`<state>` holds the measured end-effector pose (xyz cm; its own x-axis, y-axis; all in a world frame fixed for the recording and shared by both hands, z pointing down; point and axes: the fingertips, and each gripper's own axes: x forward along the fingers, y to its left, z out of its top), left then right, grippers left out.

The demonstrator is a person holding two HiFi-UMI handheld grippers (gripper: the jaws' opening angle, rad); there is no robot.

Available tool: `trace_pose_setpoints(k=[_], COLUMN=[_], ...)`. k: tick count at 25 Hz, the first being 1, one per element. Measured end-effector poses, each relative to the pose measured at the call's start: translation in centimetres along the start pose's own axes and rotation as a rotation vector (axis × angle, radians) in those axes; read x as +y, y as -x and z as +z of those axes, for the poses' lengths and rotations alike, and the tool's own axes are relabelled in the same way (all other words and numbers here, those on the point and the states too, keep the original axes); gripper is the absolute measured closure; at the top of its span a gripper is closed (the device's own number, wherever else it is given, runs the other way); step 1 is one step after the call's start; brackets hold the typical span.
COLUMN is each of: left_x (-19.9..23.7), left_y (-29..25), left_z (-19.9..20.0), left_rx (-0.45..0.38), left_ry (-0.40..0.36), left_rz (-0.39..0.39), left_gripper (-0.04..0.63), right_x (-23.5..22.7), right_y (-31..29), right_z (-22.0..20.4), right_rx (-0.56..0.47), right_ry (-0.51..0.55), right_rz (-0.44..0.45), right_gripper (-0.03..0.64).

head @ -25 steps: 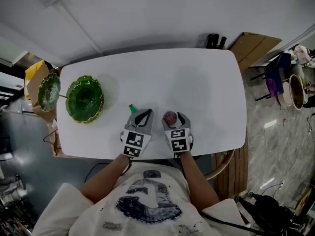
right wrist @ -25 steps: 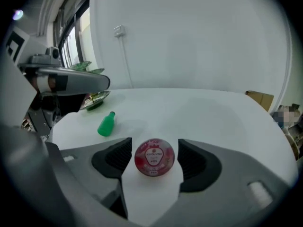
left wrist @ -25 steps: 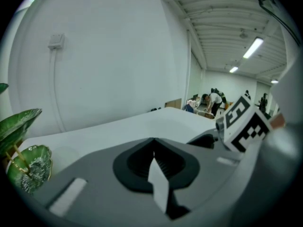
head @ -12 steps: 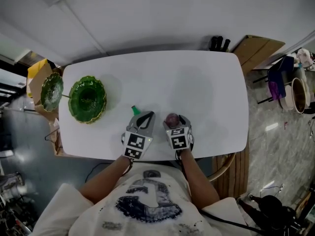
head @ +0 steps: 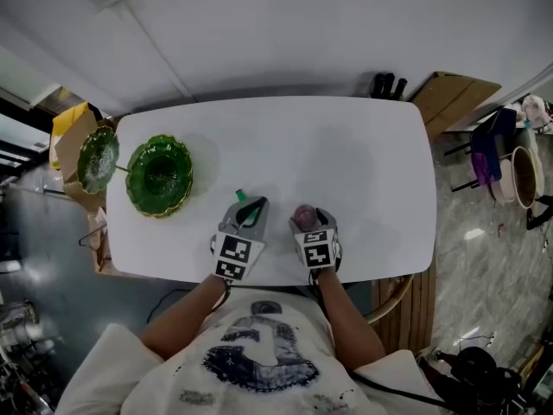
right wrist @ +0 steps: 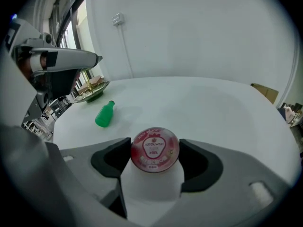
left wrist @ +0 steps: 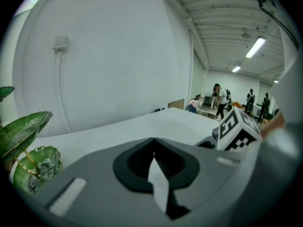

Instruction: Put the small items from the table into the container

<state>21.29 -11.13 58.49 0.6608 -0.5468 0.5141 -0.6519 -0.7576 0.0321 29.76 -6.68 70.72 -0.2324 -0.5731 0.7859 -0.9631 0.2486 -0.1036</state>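
The step in hand is the pick-up of the first item: the right gripper (right wrist: 155,156) points down at a small round cup with a red strawberry-printed foil lid (right wrist: 155,146) that stands on the white bench (head: 346,154) near its front edge. Its jaws stand as wide as they go, one on each side of the cup, with the pads right at the rim of the lid. I judge that they are not squeezing it yet, so nothing is lifted. The next move calls for closing evenly on the cup below the lid, firmly enough to hold but without crushing the thin wall. The cup then has to be raised clear of the bench and carried well across to the left. The left gripper (left wrist: 152,143) hovers just beside the right one, its jaws together at the tips with nothing between them. A small green plastic bottle (head: 243,196) lies on its side just beyond its tip, and looks like the natural item for that hand once its jaws open. The container is a green scalloped glass bowl (head: 160,175) near the bench's left end, well apart from both items. From the head view it holds nothing. A second green dish-like shape (head: 95,158) sits just past the bench's left edge. I cannot tell whether it is a dish or a leaf, or whether anything is in it.
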Motion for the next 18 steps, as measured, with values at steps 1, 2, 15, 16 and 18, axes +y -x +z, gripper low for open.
trace_pose_setpoints(k=[1,2,15,16,18], left_x=[0.2,0.3,2.9,3.2,4.2], left_y=[0.2,0.5,5.3,5.9,7.1], left_z=[0.0,0.0,1.2,1.3,1.5], left_rx=[-0.001,-0.003,-0.046,-0.049,-0.058], left_ry=[0.002,0.005,-0.003,-0.002,0.003], left_rz=[0.003,0.006,0.108,0.121,0.149], left_gripper=[0.604,0.604,0.604,0.604,0.604], right_x=[0.1,0.3,2.7,3.0,3.8], right_y=[0.1,0.3,4.3,4.6,5.1], right_z=[0.1,0.2,3.8,4.3,5.5], right_rx=[-0.010,-0.020,-0.168,-0.182,-0.213], right_ry=[-0.006,-0.019,-0.071,-0.070,-0.071], right_rz=[0.002,0.006,0.056,0.062,0.079], right_gripper=[0.301,0.301,0.301,0.301,0.301])
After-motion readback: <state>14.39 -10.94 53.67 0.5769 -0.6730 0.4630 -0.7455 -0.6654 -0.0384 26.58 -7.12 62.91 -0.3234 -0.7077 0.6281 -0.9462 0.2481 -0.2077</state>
